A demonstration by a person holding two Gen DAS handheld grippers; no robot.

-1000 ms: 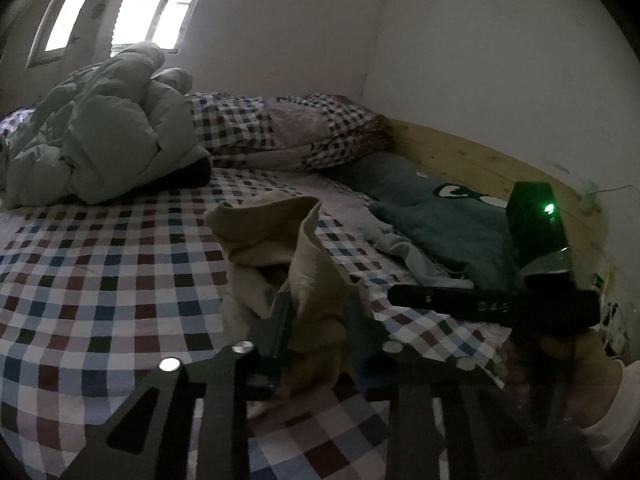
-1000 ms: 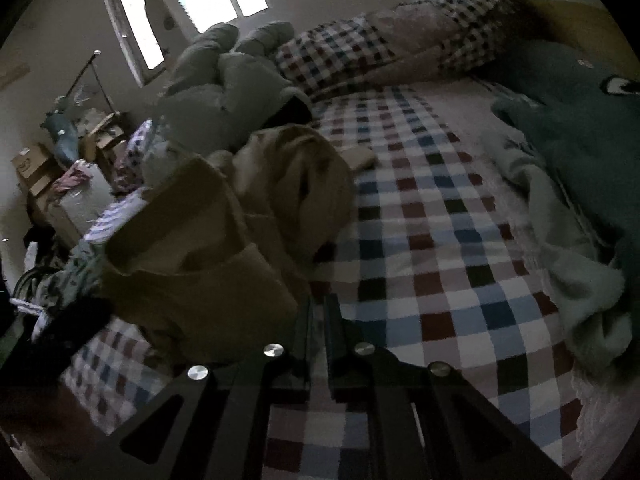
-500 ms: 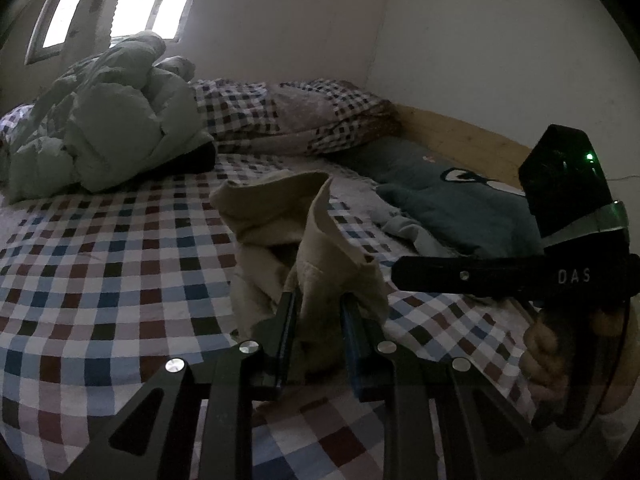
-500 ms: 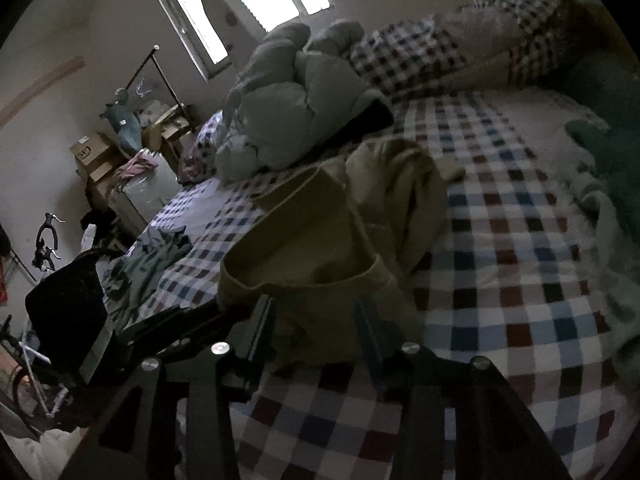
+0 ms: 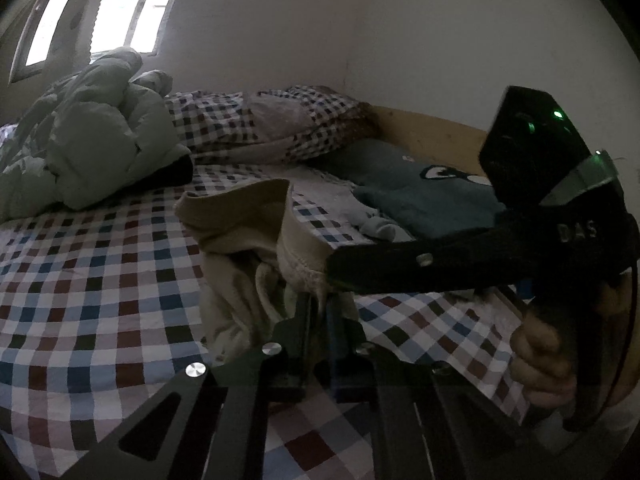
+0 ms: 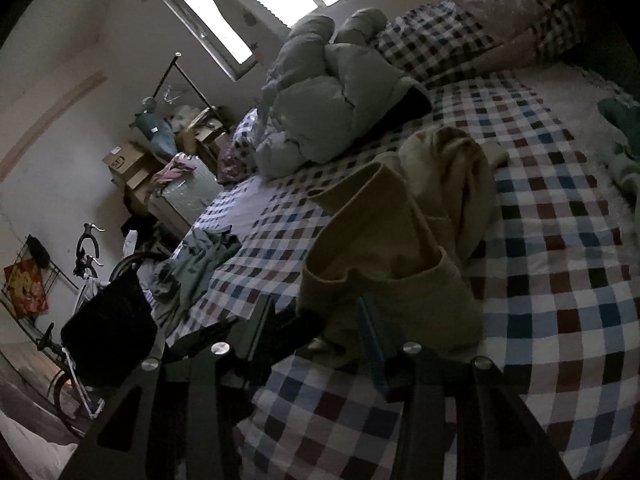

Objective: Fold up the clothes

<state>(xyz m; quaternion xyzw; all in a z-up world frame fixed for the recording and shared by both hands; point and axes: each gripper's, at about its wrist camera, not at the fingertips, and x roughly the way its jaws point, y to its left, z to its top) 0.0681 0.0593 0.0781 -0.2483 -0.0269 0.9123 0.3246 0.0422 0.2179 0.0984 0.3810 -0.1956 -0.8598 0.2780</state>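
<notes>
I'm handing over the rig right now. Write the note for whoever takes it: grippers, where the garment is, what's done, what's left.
Left gripper: shut on a hem of the beige garment, lifting it off the checked bedsheet.
Right gripper: open, jaws either side of another bunched edge of the garment, not yet clamped.
Garment: crumpled mid-bed, partly raised. Pale green duvet and teal blanket lie clear of it.
Done: no fold visible.
Left: probably close the right gripper, spread the garment flat, then fold.
</notes>
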